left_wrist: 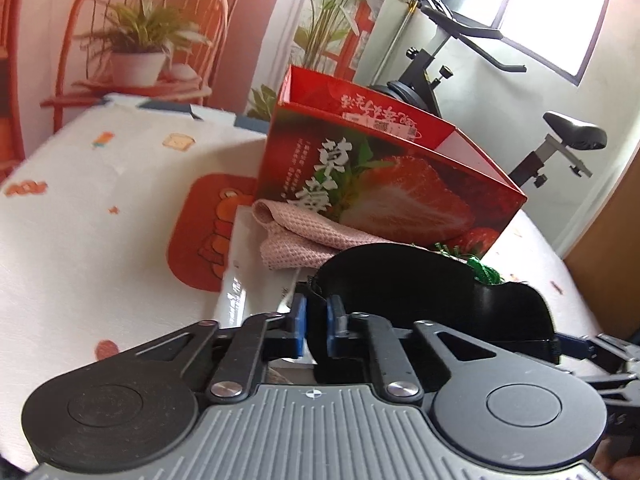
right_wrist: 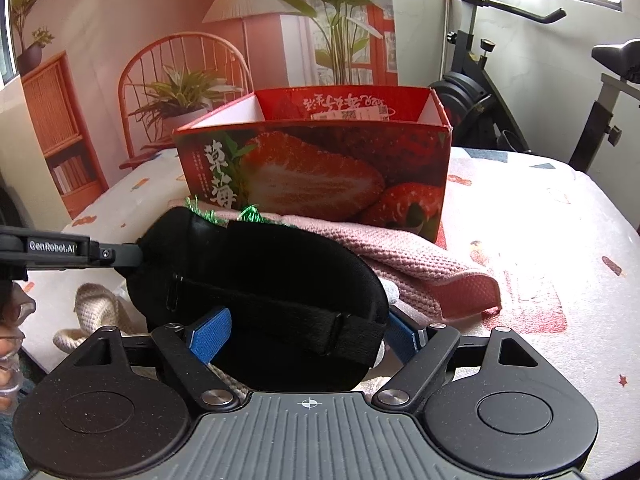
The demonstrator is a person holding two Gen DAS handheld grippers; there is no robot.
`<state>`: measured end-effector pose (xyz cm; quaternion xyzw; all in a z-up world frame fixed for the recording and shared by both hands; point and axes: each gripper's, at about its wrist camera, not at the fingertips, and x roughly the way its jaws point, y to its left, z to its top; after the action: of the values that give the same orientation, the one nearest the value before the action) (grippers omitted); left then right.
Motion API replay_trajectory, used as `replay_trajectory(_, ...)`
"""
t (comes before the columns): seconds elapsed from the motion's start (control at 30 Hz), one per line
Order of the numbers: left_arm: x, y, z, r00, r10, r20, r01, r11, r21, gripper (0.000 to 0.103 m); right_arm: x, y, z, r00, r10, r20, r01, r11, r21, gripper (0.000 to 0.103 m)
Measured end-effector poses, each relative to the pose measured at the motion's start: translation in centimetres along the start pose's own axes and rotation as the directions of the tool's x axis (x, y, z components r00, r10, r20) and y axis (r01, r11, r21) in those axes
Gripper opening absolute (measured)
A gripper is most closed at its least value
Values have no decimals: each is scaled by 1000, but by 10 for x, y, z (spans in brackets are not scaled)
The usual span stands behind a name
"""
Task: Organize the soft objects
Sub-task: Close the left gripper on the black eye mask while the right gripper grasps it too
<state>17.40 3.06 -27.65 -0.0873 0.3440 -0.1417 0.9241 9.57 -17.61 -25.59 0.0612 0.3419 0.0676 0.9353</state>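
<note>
You are in the picking step: your left gripper (left_wrist: 316, 320) has its jaws nearly closed and pinches one end of the black sleep mask (right_wrist: 256, 280), while your right gripper (right_wrist: 308, 332) has its jaws wide, one blue pad on each side of the other end of the mask, and I cannot tell if the pads already press it. The mask hangs between the two grippers, above the pile of soft things on the table (right_wrist: 560, 248). In the right wrist view, the pink cloth (right_wrist: 432, 276) lies at 2 o'clock from the mask, the cream knitted piece (right_wrist: 96, 312) at 8 o'clock, and a green tinsel thing (right_wrist: 252, 214) shows just behind the mask at 12 o'clock. The open strawberry box (right_wrist: 320, 168) stands behind them, also at 12 o'clock, touching the pink cloth. I judge that the next move asks you to close the right jaws on the mask or draw them clear, then lift it over the front wall of the box and release it inside. Take care that the strap does not catch the tinsel.
</note>
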Motion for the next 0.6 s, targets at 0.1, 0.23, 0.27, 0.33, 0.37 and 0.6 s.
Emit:
replay_trajectory(0.1, -8, -2, 1, 999, 36, 37, -36, 999, 14, 6, -5, 0, 2, 1000, 10, 16, -10, 1000, 6, 76)
replay_trajectory(0.23, -13, -2, 1, 995, 84, 58, -85, 996, 10, 5, -6, 1, 2, 1000, 12, 12, -12, 1000, 3, 76)
replay_trajectory(0.27, -13, -2, 1, 994, 95, 57, -96, 995, 8, 5, -6, 1, 2, 1000, 14, 7, -14, 1000, 4, 76)
replay_trajectory(0.33, -12, -1, -1, 993, 111, 46, -112, 994, 1, 5, -6, 2, 1, 1000, 13, -4, -13, 1000, 4, 76)
replay_trajectory(0.37, -11, 0, -1, 992, 116, 41, -116, 993, -4, 5, -7, 2, 1, 1000, 13, -7, -13, 1000, 4, 75)
replay_trajectory(0.6, -11, 3, -2, 992, 121, 23, -121, 993, -15, 5, -22, 5, 3, 1000, 20, 2, -20, 1000, -4, 69)
